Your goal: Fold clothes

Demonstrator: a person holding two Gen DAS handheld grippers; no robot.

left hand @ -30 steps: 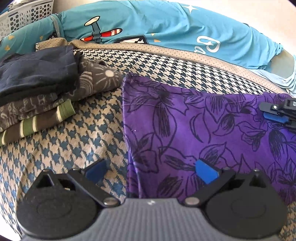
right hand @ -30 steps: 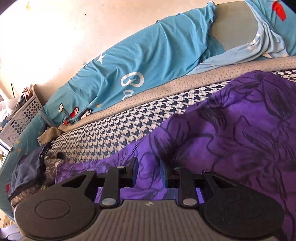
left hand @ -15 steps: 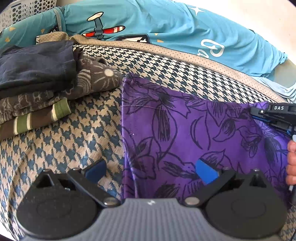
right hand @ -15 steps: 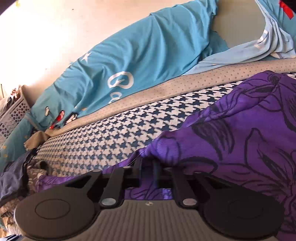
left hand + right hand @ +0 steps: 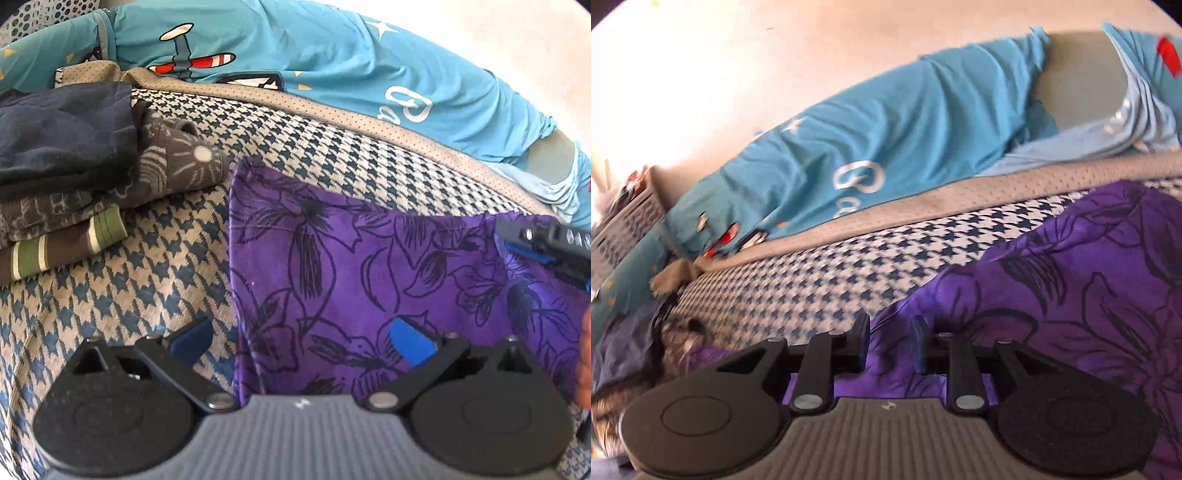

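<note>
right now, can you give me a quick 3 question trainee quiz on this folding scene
1. True or false: the left gripper is open, straddling the left edge of the purple floral cloth.
2. Which garment tops the folded stack? A dark navy, B green striped, C purple.
3. What pattern covers the surface under the cloth?

Key: 1 true. 2 A. 3 blue and cream houndstooth.

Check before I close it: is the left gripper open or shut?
Open. The left gripper has its blue pads wide apart, straddling the left edge of the purple floral cloth.
</note>
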